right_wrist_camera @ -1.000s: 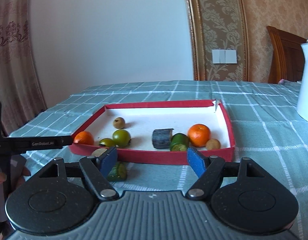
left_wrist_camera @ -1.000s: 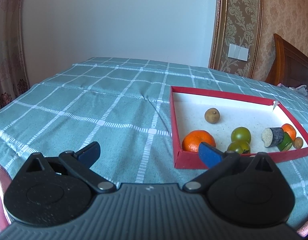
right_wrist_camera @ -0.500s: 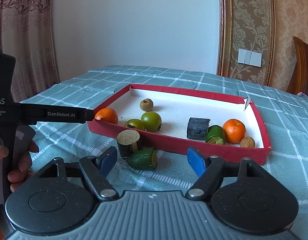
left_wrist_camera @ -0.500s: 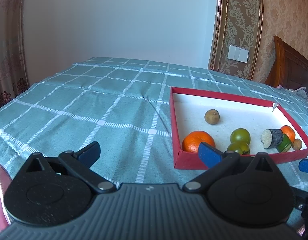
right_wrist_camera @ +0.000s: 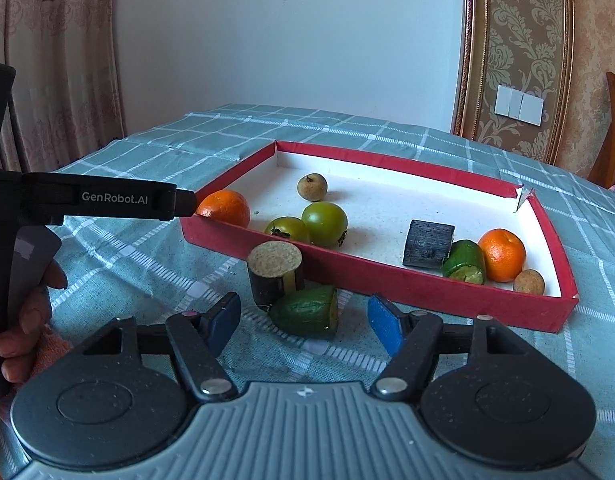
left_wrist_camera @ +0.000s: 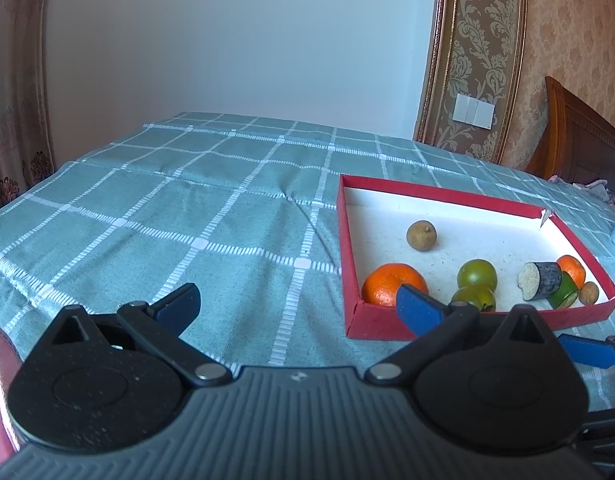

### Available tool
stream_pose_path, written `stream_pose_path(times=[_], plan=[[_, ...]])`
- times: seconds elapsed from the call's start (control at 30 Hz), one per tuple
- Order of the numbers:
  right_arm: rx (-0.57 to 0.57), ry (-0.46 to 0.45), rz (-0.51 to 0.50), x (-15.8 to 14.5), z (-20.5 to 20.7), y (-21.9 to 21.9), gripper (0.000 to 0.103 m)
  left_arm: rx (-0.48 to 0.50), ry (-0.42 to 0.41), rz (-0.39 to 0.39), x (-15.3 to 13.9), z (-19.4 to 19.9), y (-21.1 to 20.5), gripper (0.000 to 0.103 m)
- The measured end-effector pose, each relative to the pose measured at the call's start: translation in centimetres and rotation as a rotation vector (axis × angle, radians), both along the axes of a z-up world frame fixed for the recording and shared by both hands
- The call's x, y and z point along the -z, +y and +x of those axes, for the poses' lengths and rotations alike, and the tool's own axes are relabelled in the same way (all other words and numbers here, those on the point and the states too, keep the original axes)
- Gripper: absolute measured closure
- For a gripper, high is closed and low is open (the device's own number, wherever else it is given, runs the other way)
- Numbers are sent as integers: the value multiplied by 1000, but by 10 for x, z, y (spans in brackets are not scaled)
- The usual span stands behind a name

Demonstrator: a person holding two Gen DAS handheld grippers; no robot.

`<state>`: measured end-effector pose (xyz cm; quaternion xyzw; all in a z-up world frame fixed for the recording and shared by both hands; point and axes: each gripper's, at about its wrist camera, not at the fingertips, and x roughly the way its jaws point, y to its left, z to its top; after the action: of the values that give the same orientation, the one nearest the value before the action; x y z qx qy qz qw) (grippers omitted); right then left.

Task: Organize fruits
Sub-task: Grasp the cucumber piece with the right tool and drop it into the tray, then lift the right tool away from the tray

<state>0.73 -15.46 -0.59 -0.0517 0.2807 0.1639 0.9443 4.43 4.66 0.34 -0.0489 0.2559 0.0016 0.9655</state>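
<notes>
Open cloth is seen around the green half-fruit. At 12 o'clock the way is blocked by the tray wall; at 11 by the dark cylinder, touching it.

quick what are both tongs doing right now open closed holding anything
Left tongs: open, holding nothing, above the tablecloth.
Right tongs: open, holding nothing, green fruit piece lying between the tips, not gripped.

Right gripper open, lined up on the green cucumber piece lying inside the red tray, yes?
Not quite. The green cucumber piece lies outside the red tray, on the tablecloth beside it, as the right wrist view shows. The right gripper is open and lined up.
</notes>
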Motion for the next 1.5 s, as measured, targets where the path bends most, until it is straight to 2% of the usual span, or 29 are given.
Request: stream_pose_path(times=[0.13, 0.2, 0.6, 0.77, 0.93, 1.13, 1.33, 1.4, 1.5], plan=[[-3, 21, -8, 4, 6, 1, 51, 0, 1, -3, 0, 0, 0, 0], [-9, 32, 1, 5, 8, 1, 64, 0, 0, -4, 0, 1, 0, 0], [22, 4, 39, -3, -4, -12, 65, -2, 2, -8, 0, 0, 0, 0], [79, -58, 83, -21, -7, -31, 65, -5, 0, -3, 0, -1, 0, 0], [117, -112, 117, -39, 13, -37, 65, -8, 2, -3, 0, 0, 0, 0], [159, -106, 186, -38, 38, -46, 58, -6, 7, -8, 0, 0, 2, 0], [253, -154, 242, -34, 11, -82, 57, 0, 8, -4, 0, 1, 1, 0], [299, -171, 247, -31, 3, -99, 45, 1, 7, 0, 0, 1, 1, 0], [372, -172, 259, -25, -2, -125, 41, 1, 9, 4, 1, 2, 0, 0]])
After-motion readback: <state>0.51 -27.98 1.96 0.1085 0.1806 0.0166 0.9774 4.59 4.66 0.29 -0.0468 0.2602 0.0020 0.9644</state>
